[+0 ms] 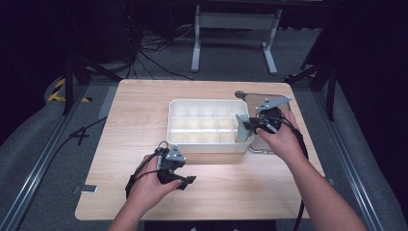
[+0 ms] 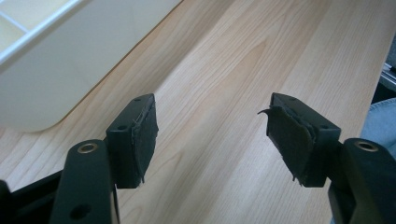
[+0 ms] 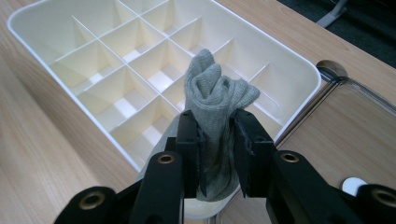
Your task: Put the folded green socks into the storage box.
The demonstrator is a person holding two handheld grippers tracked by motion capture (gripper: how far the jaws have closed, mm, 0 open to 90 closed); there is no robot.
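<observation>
High view: fixed above the near edge, facing forward and down on the white plastic divided tray (image 1: 210,126) from afar. Left gripper view: low, close, beside the tray's rounded corner (image 2: 42,70). Right gripper view: close above the tray's end compartments (image 3: 140,70). The tray is common to all three.
</observation>
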